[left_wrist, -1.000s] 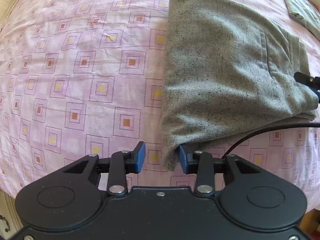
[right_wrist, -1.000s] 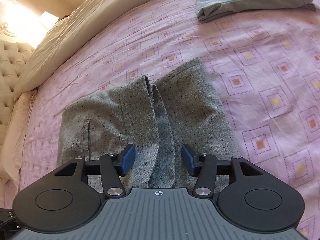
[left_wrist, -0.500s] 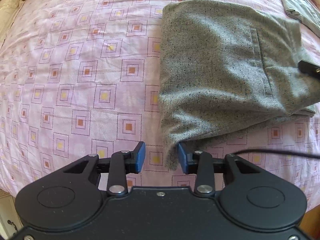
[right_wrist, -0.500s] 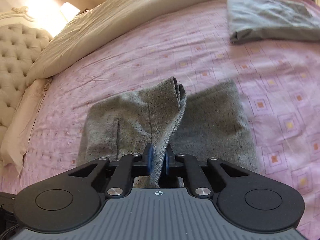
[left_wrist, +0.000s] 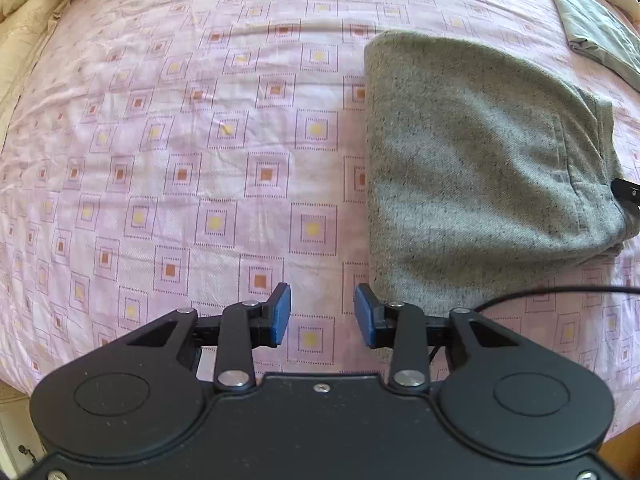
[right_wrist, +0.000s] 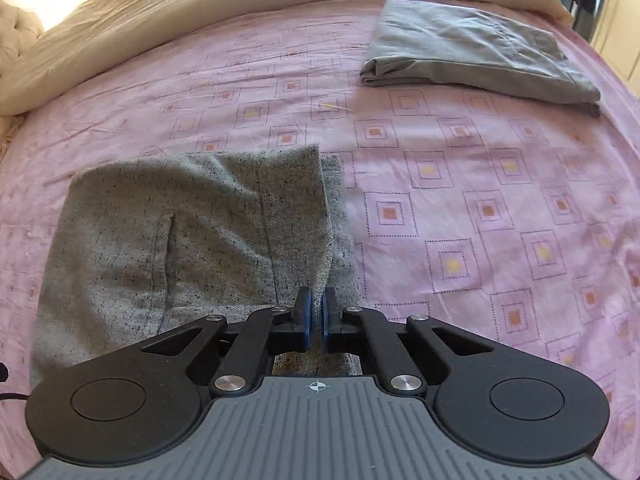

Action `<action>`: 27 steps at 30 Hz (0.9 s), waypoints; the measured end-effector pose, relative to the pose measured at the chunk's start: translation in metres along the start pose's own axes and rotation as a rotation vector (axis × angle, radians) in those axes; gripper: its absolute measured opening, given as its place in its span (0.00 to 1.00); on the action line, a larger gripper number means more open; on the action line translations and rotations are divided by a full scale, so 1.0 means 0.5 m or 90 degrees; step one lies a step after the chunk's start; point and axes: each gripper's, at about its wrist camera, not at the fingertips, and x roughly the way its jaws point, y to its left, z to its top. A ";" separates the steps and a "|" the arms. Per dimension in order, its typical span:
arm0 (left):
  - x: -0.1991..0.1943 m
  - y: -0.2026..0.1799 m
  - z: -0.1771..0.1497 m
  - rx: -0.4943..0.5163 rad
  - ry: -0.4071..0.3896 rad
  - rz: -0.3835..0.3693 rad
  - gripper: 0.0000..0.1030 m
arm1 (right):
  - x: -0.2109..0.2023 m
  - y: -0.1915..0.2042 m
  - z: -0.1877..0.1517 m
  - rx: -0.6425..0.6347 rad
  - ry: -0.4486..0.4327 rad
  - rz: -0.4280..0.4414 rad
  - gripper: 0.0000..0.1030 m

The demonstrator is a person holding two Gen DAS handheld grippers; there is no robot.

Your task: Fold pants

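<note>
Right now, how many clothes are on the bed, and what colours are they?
Speckled grey pants, pinched by the right gripper: 1
Plain grey-green folded garment farther back on the pink bedsheet: 1
Total: 2

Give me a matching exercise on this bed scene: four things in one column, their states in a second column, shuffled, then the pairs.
Things
1. left gripper
2. right gripper
3. speckled grey pants
4. plain grey pants

States
A. lying folded, alone, at the far side of the pink bedsheet
B. open, with only bedsheet between its fingers
C. folded over, one edge pinched and lifted
D. shut on a fabric edge

Pairs: 1-B, 2-D, 3-C, 4-A
</note>
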 end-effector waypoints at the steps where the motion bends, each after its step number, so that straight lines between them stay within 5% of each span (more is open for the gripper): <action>1: -0.002 -0.004 0.006 0.000 -0.002 -0.002 0.44 | -0.016 0.004 0.003 0.003 -0.022 -0.003 0.07; 6: -0.005 -0.026 0.070 -0.010 -0.022 -0.021 0.44 | -0.067 0.053 0.014 -0.054 -0.113 0.018 0.23; 11: 0.010 -0.076 0.154 0.010 -0.056 -0.023 0.44 | -0.029 0.100 0.034 -0.122 -0.092 0.027 0.24; 18: 0.090 -0.124 0.261 0.018 -0.059 -0.006 0.44 | 0.052 0.095 0.070 -0.112 -0.040 -0.041 0.25; 27: 0.163 -0.136 0.331 0.038 -0.022 0.018 0.44 | 0.089 0.055 0.071 -0.091 -0.039 -0.028 0.56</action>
